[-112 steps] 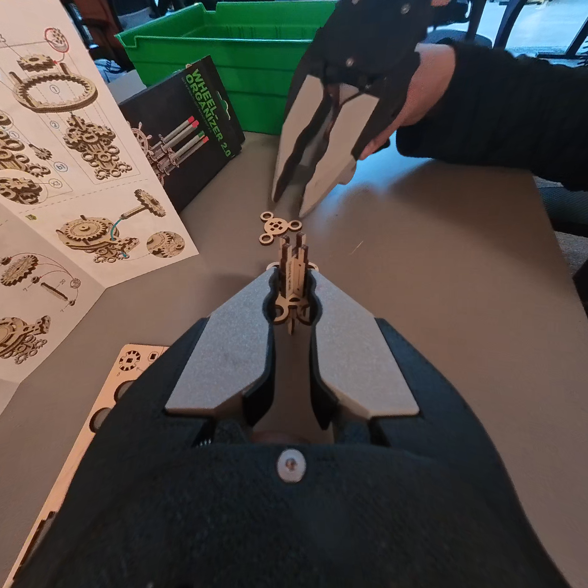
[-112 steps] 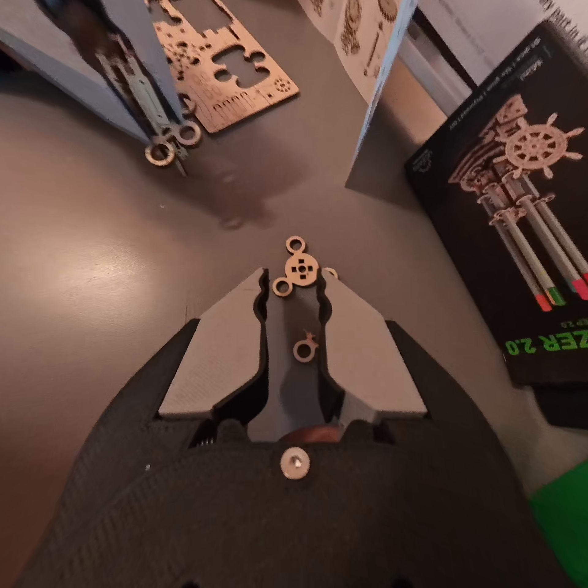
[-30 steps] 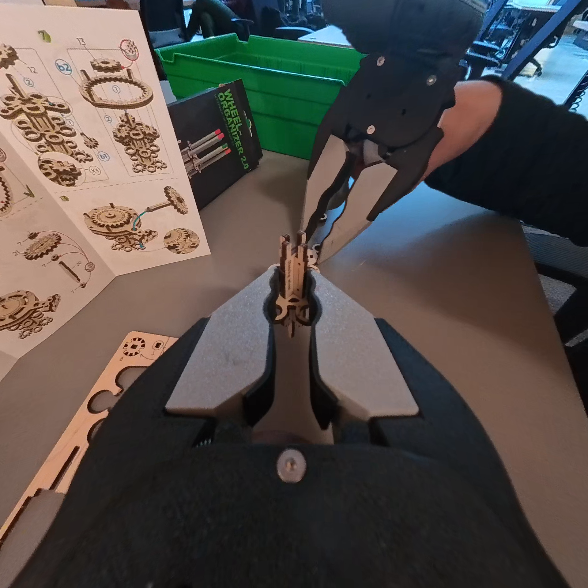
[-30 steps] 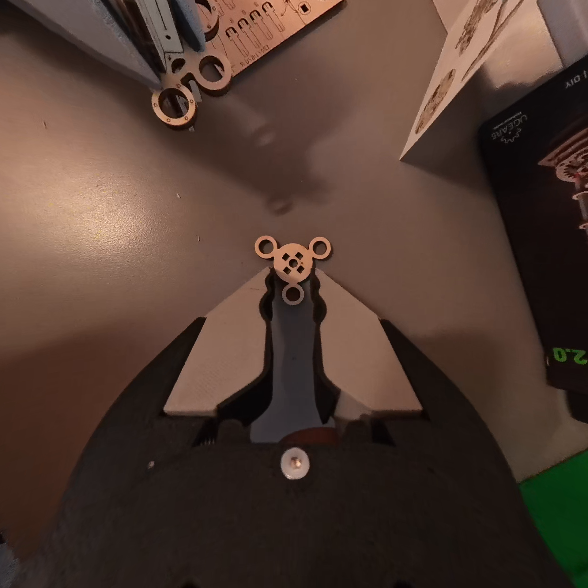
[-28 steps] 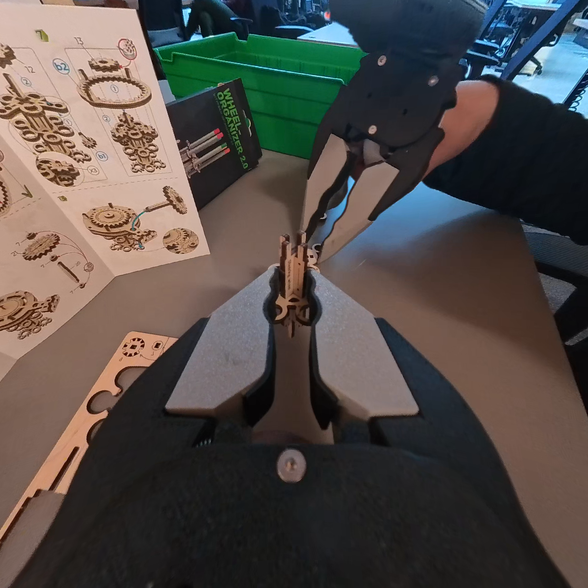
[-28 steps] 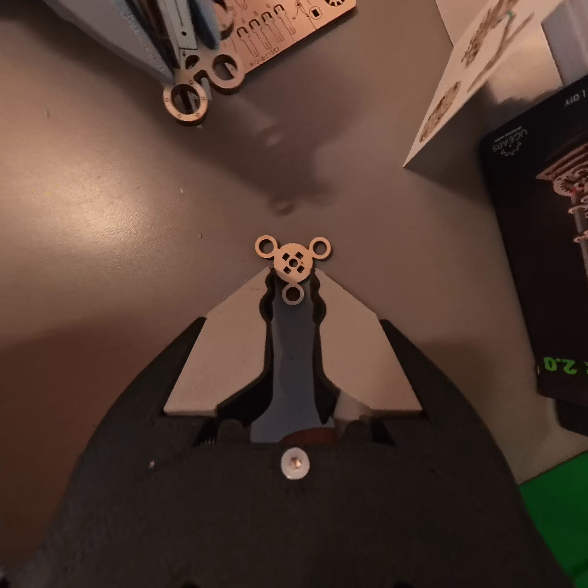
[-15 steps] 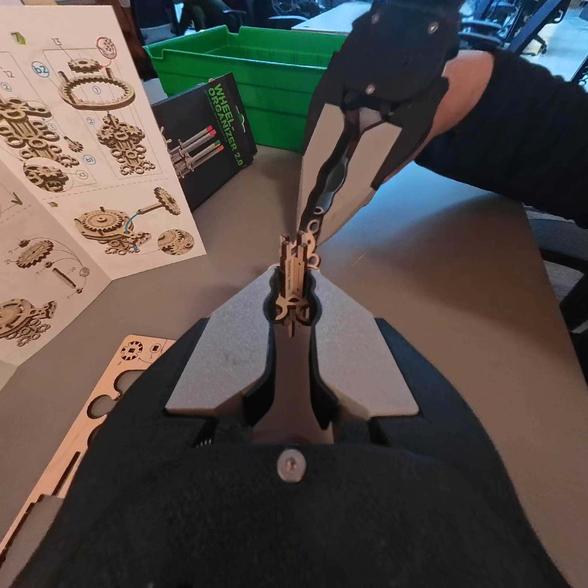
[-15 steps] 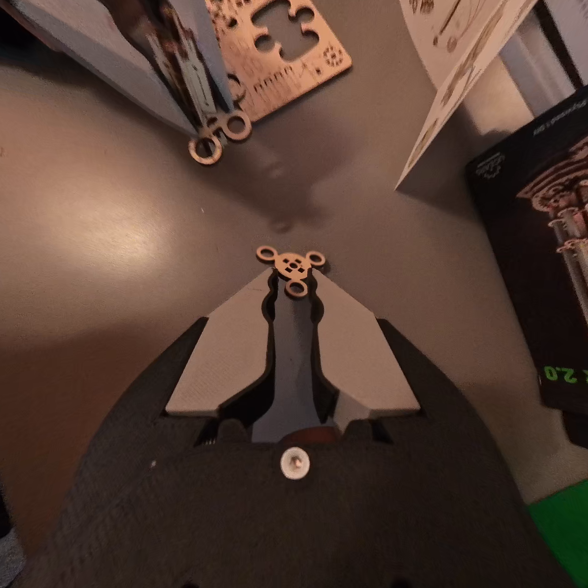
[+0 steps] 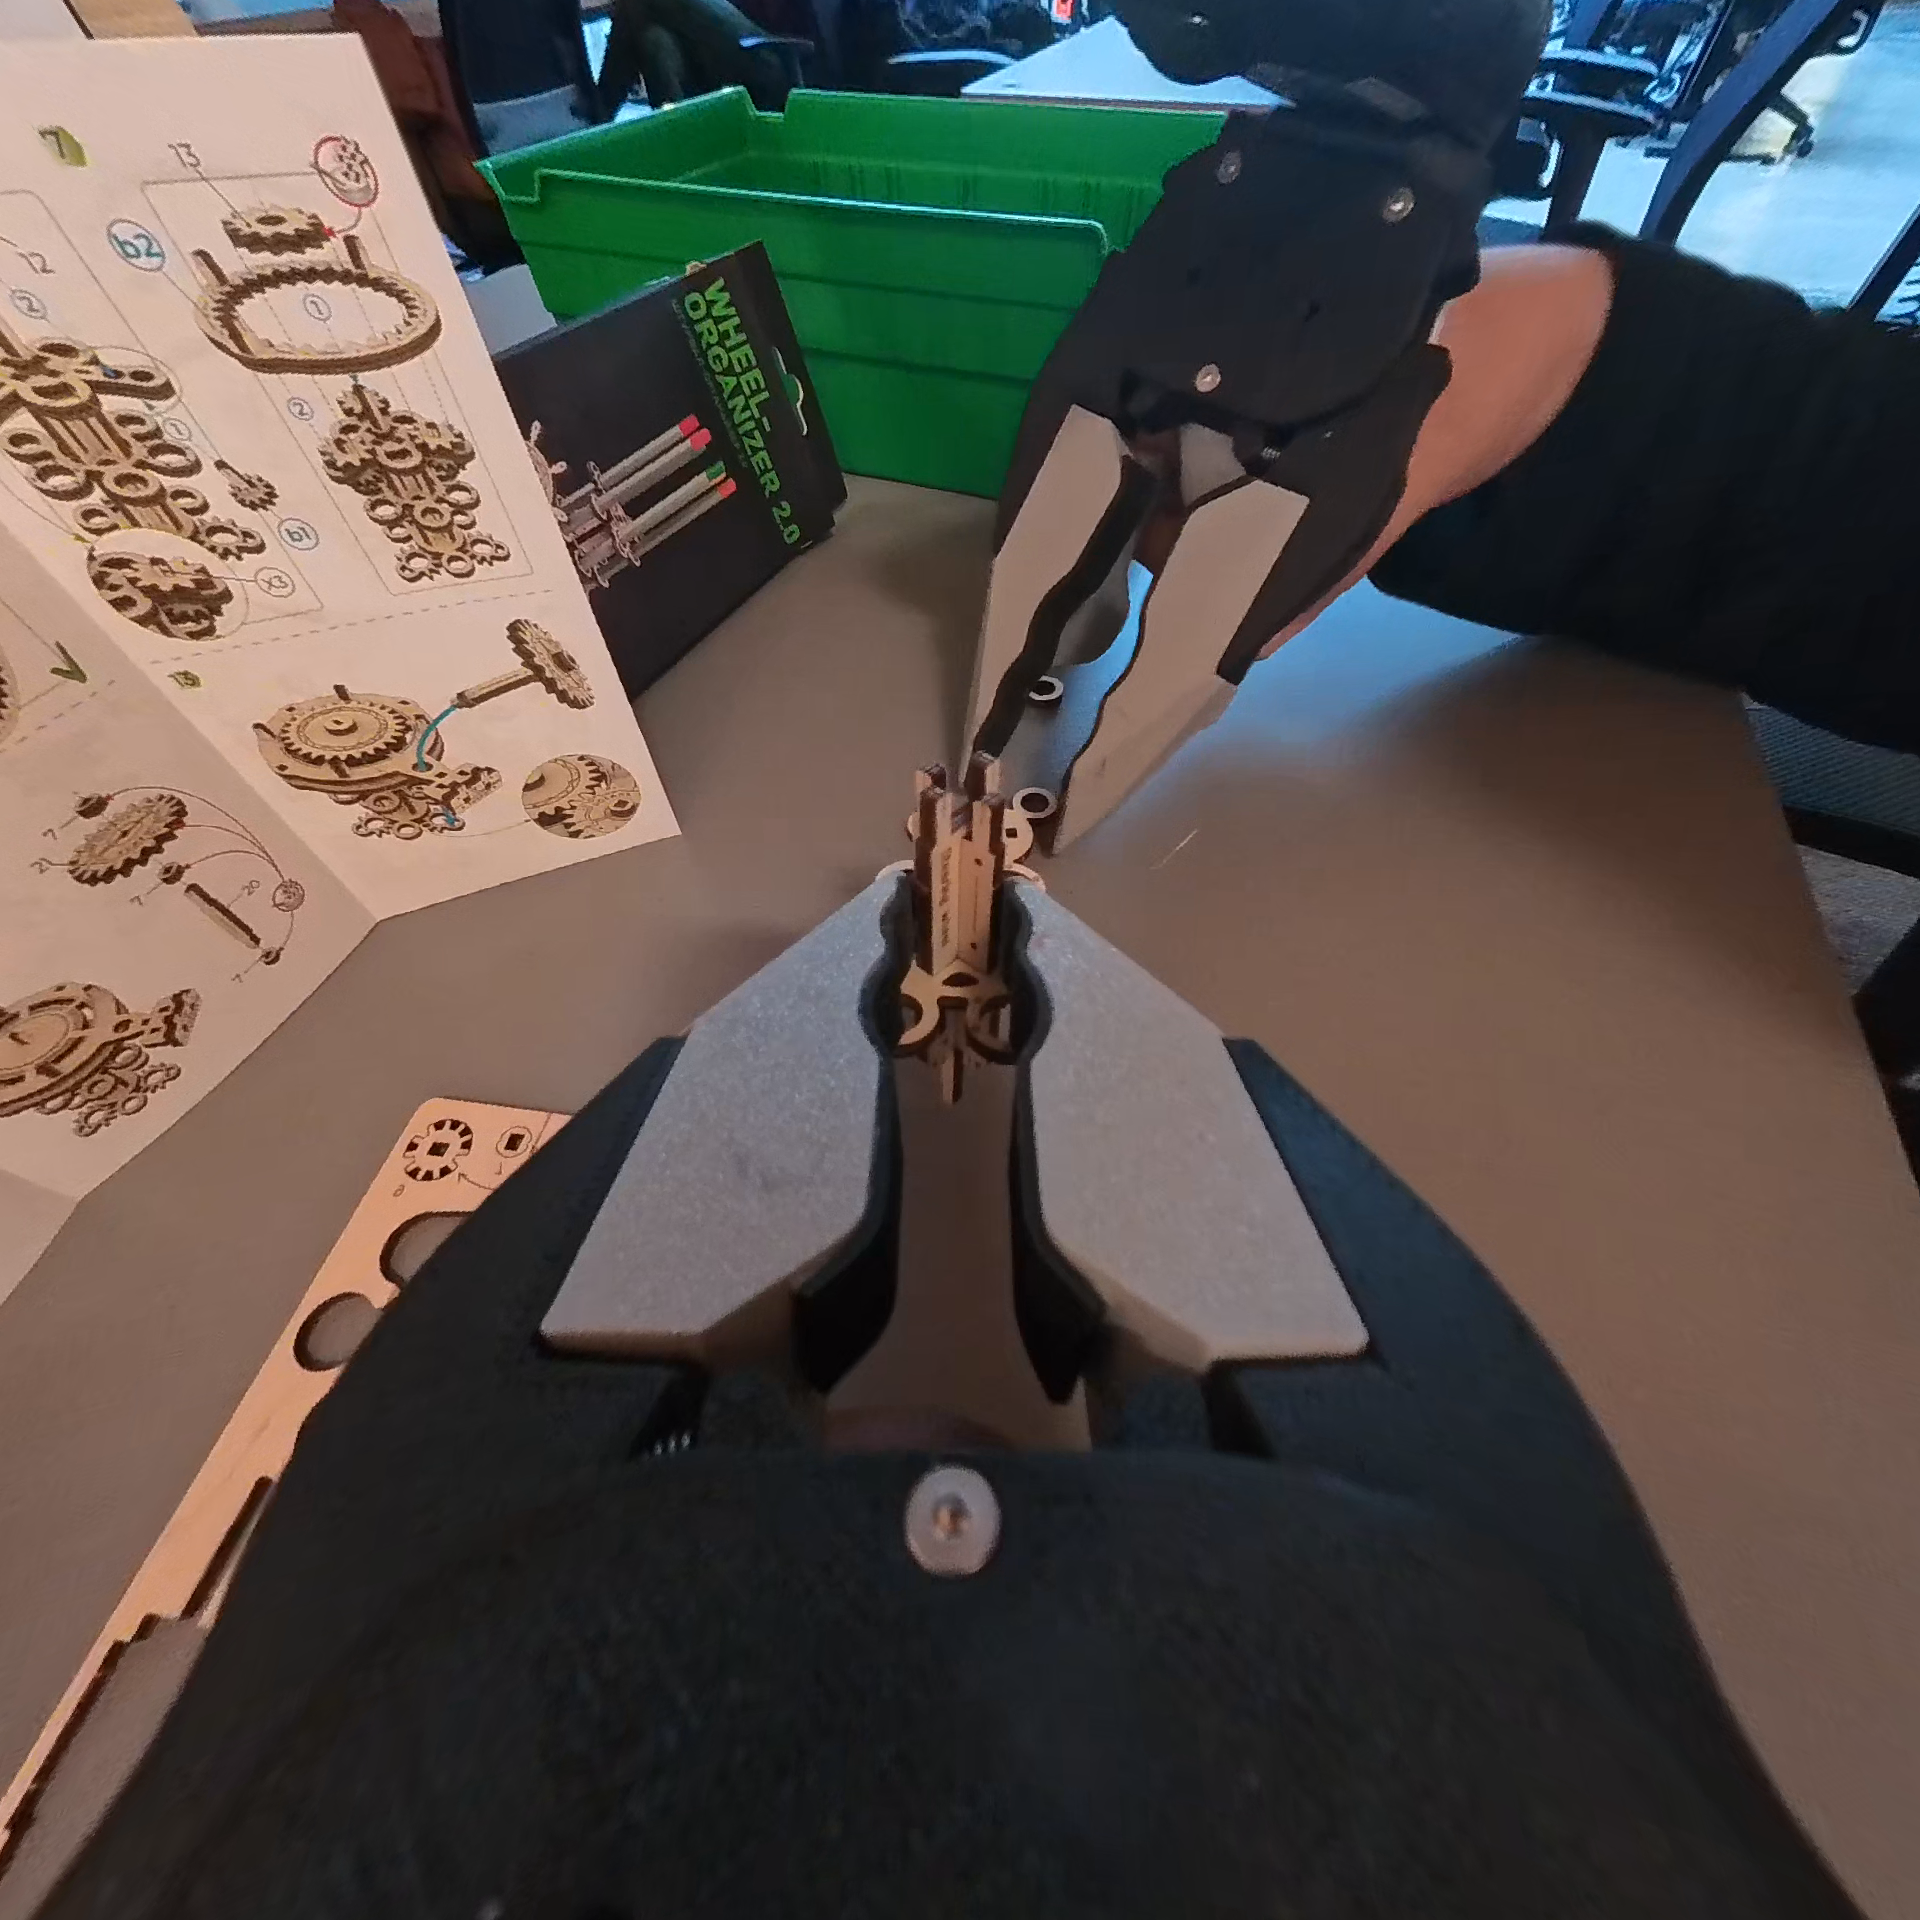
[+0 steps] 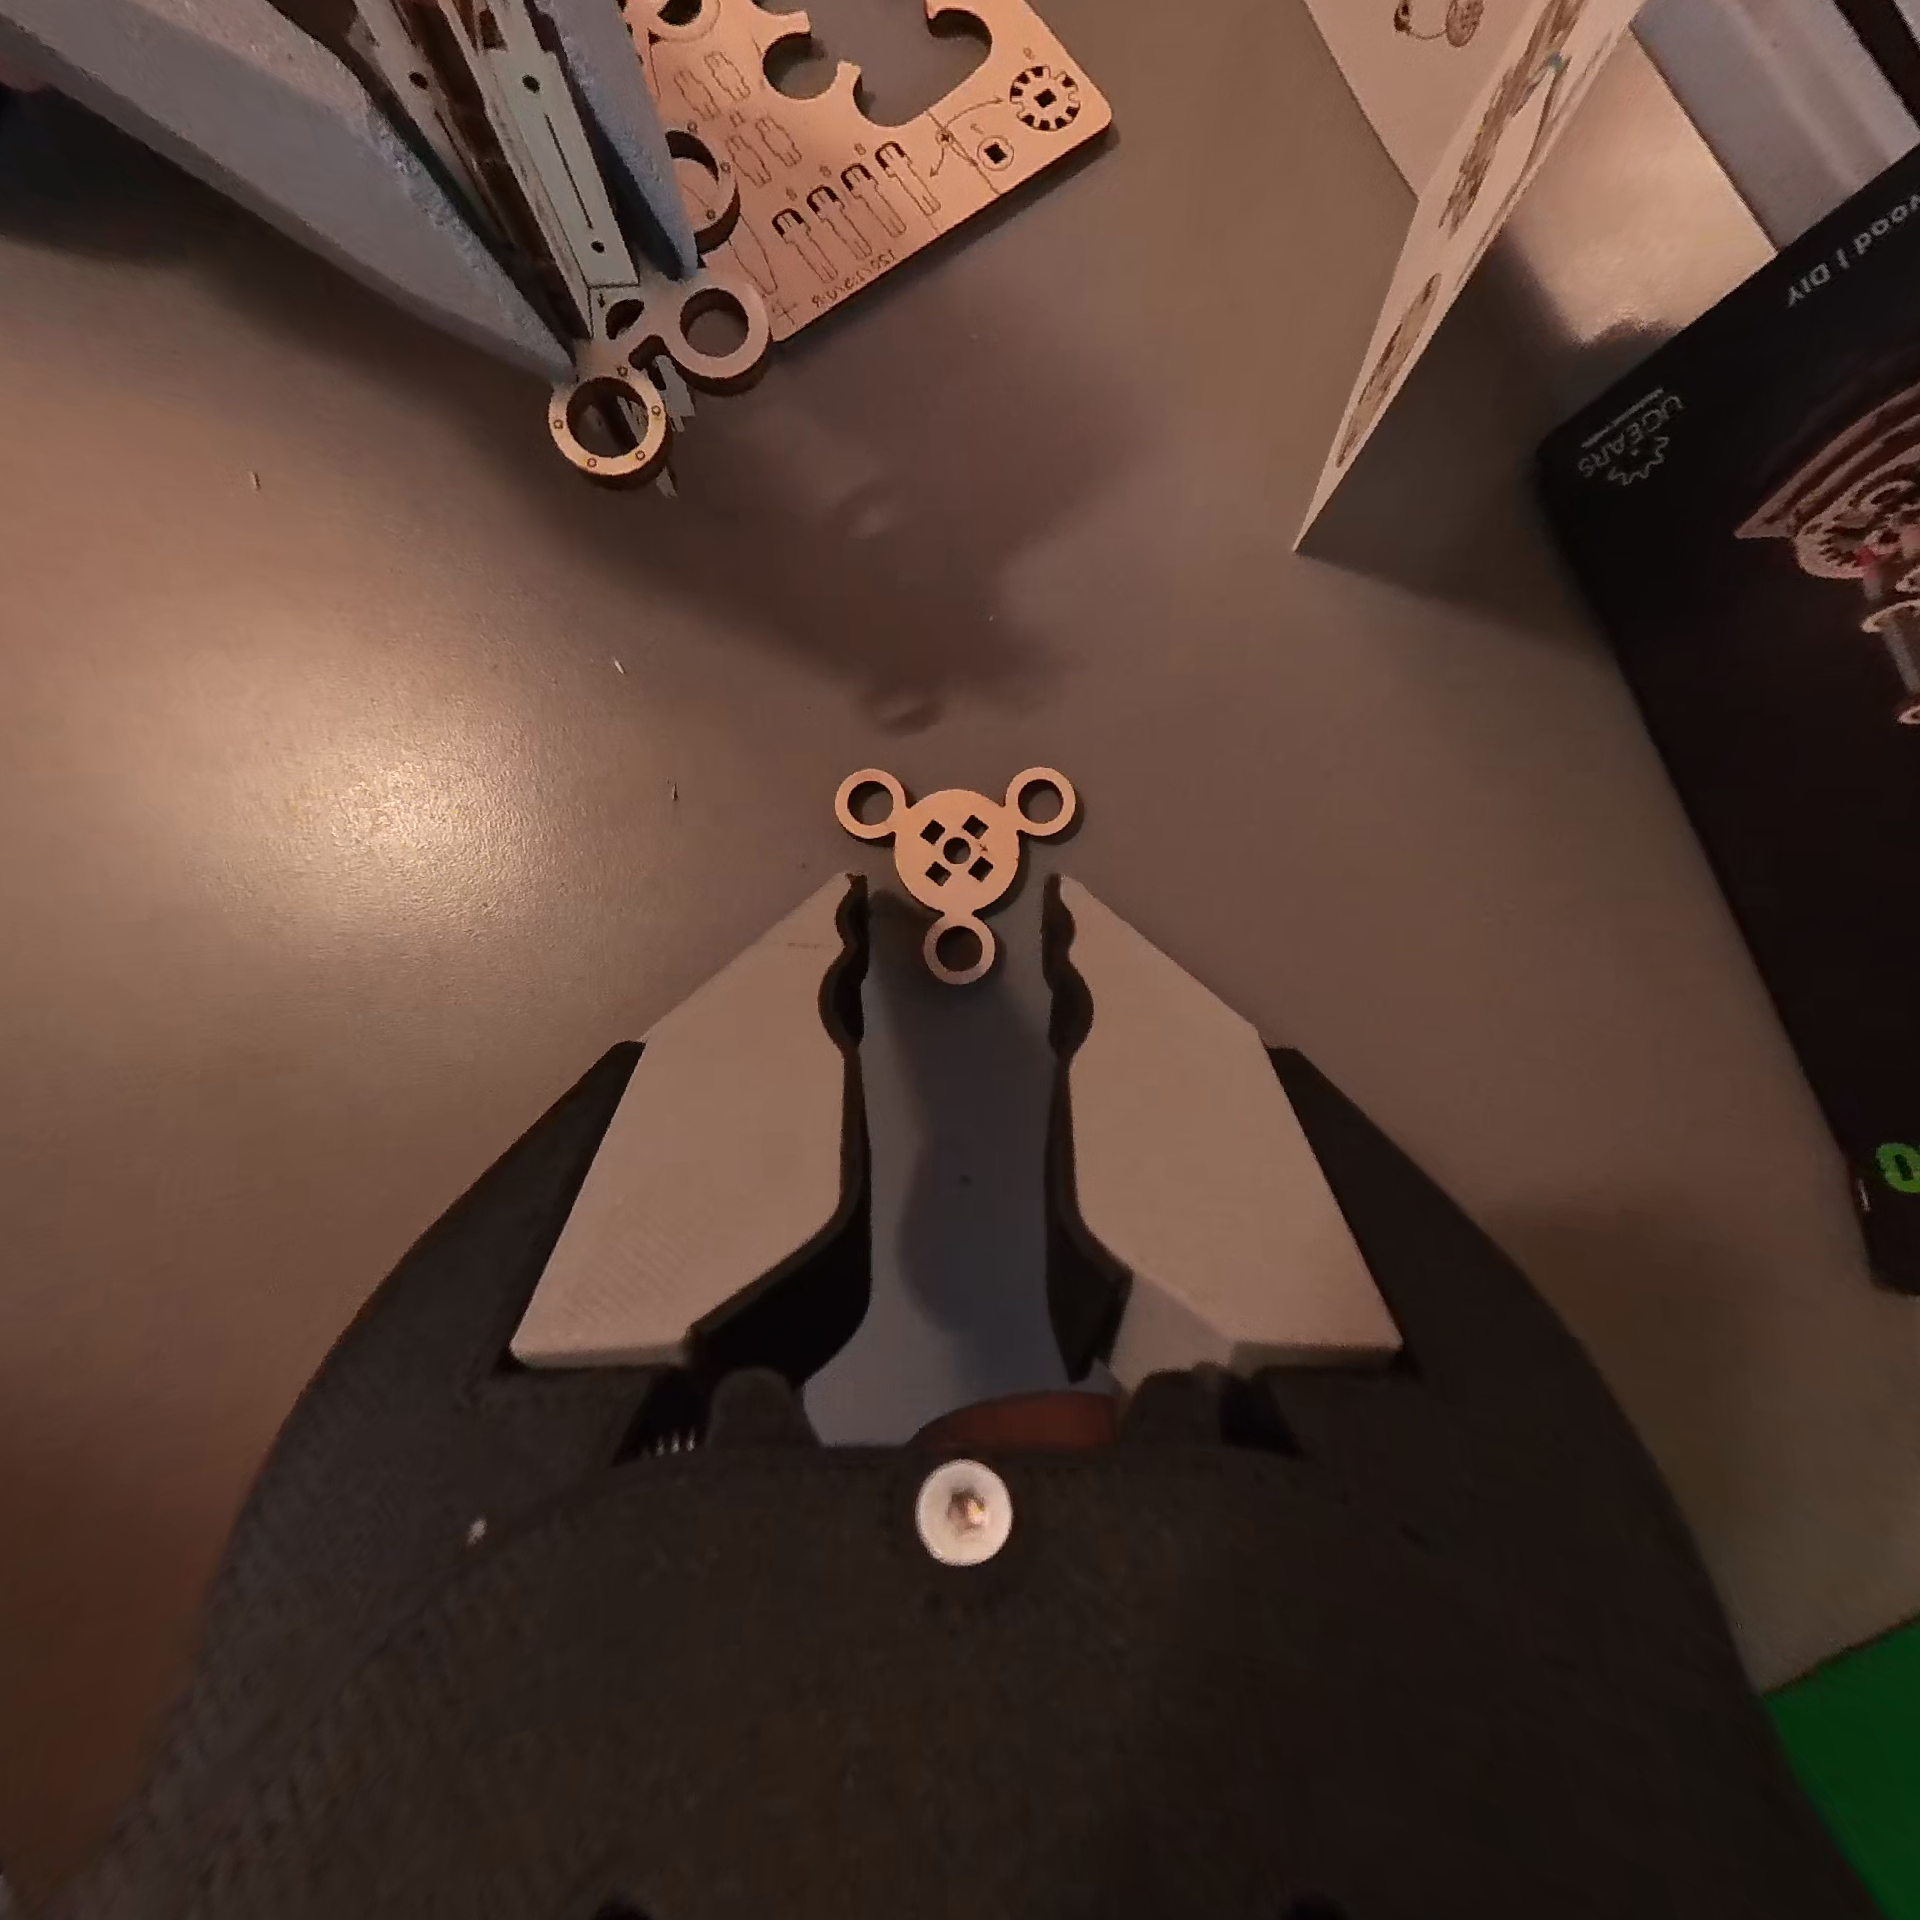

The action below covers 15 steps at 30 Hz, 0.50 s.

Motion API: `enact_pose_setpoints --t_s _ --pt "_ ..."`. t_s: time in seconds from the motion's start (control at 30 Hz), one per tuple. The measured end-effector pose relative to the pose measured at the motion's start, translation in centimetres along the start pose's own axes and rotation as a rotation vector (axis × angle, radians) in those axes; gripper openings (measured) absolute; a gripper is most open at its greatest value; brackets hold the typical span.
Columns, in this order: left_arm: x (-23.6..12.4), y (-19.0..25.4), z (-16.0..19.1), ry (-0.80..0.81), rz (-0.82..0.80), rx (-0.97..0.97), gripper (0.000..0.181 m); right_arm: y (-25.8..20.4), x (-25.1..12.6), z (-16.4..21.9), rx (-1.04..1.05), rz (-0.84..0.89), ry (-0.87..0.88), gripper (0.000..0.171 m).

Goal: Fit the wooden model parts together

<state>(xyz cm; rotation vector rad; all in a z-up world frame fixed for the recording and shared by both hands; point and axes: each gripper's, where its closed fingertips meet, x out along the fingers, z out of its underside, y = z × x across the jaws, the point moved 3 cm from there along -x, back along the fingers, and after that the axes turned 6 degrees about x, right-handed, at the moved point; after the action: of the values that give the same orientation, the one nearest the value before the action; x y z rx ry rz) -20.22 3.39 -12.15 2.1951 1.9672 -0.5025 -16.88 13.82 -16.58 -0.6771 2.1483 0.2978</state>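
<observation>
My left gripper [image 9: 956, 894] is shut on a wooden assembly [image 9: 954, 935], a stack of thin slotted plates with ring ends, held upright above the grey table. In the right wrist view the assembly [image 10: 613, 416] sticks out of the left gripper at the top left. A flat wooden disc with three small rings and square holes [image 10: 956, 852] lies on the table. My right gripper [image 10: 954, 894] is open, pointing down, its fingertips either side of the disc's lower ring without touching it. In the left wrist view the right gripper [image 9: 1023, 800] stands just behind the assembly.
A folded instruction sheet [image 9: 260, 520] stands at the left, with a black box [image 9: 686, 447] and a green bin [image 9: 883, 260] behind it. A wooden parts sheet with cut-outs [image 9: 312, 1299] lies at the near left. A person's black sleeve [image 9: 1662, 468] comes in from the right. Left tips to right tips: about 9 cm.
My right gripper has opened and let go of the three-ring disc, which now lies flat on the table. The left gripper still holds the assembly in about the same place.
</observation>
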Motion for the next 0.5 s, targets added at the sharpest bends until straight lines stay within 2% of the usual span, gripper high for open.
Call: enact_pose_setpoints --t_s 0.27,0.5 --pt "-0.1 -0.4 -0.1 0.009 -0.025 -0.005 0.012 0.1 -0.8 -0.5 0.099 0.0 0.064 0.041" --pt "-0.2 -0.6 0.1 0.002 -0.031 -0.003 0.013 -0.3 -0.4 -1.1 0.122 0.017 0.064 0.042"
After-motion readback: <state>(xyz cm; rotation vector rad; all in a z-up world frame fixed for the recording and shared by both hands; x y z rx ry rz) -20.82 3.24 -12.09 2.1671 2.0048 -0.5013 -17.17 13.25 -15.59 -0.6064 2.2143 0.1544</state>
